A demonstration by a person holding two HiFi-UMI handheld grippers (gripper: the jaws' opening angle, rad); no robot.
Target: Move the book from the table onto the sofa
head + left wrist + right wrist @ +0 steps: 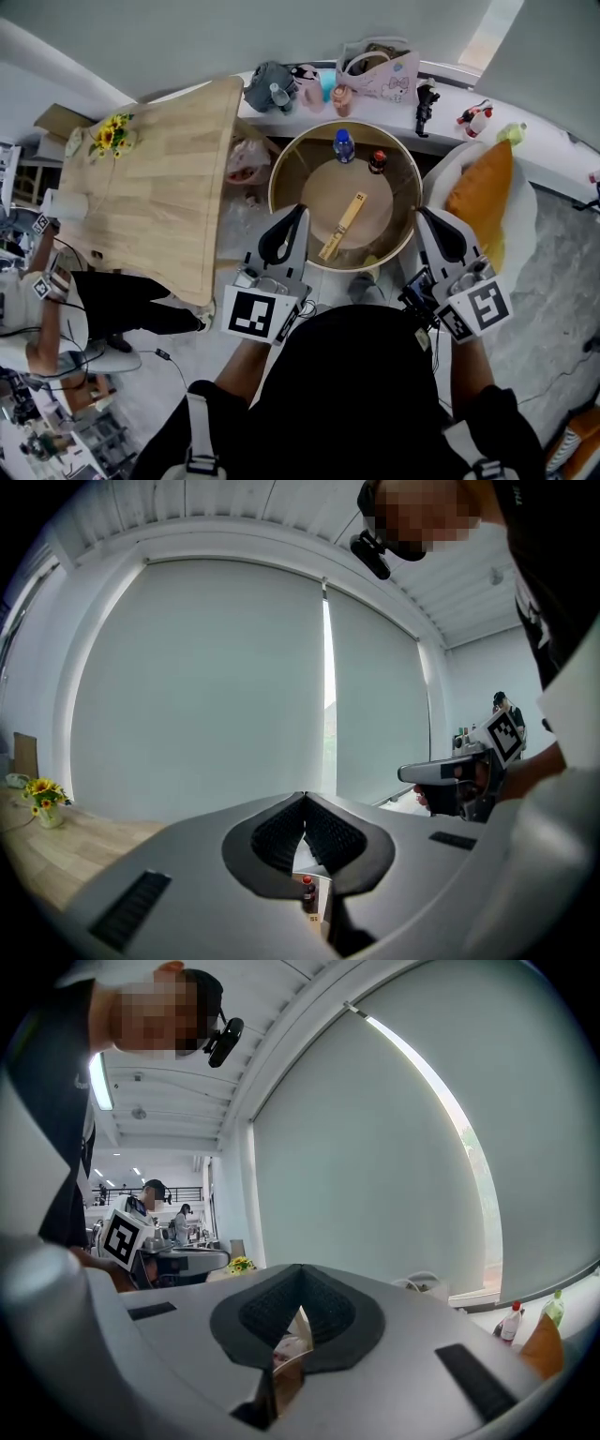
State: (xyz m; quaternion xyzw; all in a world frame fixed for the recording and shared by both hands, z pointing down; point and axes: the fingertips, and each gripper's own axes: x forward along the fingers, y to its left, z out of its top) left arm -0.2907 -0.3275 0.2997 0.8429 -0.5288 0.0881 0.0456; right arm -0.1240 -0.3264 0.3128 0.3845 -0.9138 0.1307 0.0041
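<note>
Person in black stands over a round wooden bench with a raised rim [281, 173], both arms held forward from the torso, elbows bent, one gripper in each hand. The left gripper [298, 214] and right gripper [425, 219] sit side by side and well apart, each pointing ahead and close to level, their tips just reaching over the near rim; the marker cubes ride at the rear, nearest the body. Left jaws are pressed together at the tips, nothing pinched. The right jaws likewise meet at the tips and hold nothing. A slim yellow-tan book [343, 225] lies flat on the round bench, angled, in the gap between the two grippers and ahead of them, touched by neither. Farther back on the same bench stand a blue-capped bottle [344, 145] and a small dark bottle with a red cap [378, 161]. A white sofa [527, 217] carrying an orange cushion [480, 192] is just right of the round bench. A long pale-wood bench [169, 187] with a bunch of sunflowers [112, 136] stands to the left.
</note>
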